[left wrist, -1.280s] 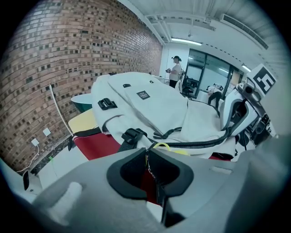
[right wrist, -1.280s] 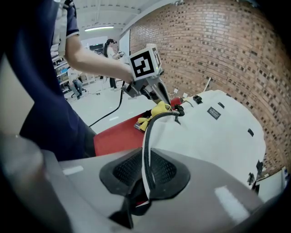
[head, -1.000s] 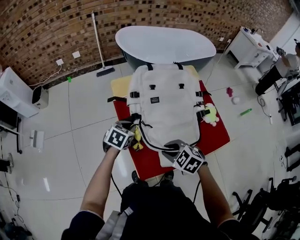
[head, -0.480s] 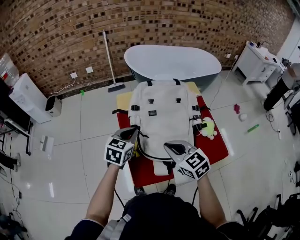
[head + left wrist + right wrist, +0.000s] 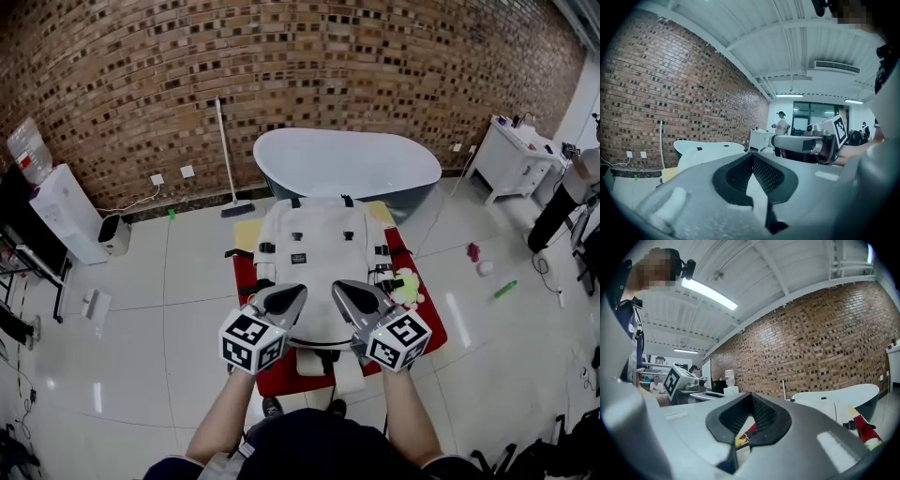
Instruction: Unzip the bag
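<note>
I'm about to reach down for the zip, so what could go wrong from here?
Both the left gripper and right gripper have just been closing and are shut on nothing above the backpack; lowered like that, they would likely push the zip pull, not take it.
They hide the backpack's near end in the head view, so a strap might get grabbed instead.
The plush toy beside the backpack could get knocked.

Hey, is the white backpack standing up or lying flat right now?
Lying flat. In the head view the backpack lies spread face up on the red mat, its front buckles and label showing.
</note>
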Demonstrator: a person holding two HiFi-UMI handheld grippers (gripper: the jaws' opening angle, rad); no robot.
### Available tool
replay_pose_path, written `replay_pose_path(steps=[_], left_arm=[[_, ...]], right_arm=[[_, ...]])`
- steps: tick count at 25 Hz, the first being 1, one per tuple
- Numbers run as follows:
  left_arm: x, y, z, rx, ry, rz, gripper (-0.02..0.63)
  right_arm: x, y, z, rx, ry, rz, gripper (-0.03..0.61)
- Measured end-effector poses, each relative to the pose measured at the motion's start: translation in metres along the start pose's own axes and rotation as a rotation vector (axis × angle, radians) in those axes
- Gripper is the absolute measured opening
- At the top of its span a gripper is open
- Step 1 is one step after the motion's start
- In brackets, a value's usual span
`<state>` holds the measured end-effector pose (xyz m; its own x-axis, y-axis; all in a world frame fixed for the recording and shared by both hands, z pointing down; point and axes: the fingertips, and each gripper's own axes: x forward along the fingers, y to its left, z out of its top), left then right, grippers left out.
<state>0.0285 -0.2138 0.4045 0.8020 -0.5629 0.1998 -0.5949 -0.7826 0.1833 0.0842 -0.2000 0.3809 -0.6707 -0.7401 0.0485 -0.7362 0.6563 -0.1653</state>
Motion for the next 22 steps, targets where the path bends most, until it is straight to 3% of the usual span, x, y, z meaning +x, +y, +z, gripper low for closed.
replay_pose_path(steps=[10, 22], left_arm=[[0.009, -0.025, 0.014, -0.011, -0.027, -0.029, 0.002], [0.016, -0.037, 0.016, 0.022, -0.008, -0.048, 0.002]], right_arm=[[-0.013, -0.016, 0.012, -0.044, 0.024, -0.102, 0.006], [-0.019, -0.015, 0.017, -0.074, 0.033, -0.107, 0.006]])
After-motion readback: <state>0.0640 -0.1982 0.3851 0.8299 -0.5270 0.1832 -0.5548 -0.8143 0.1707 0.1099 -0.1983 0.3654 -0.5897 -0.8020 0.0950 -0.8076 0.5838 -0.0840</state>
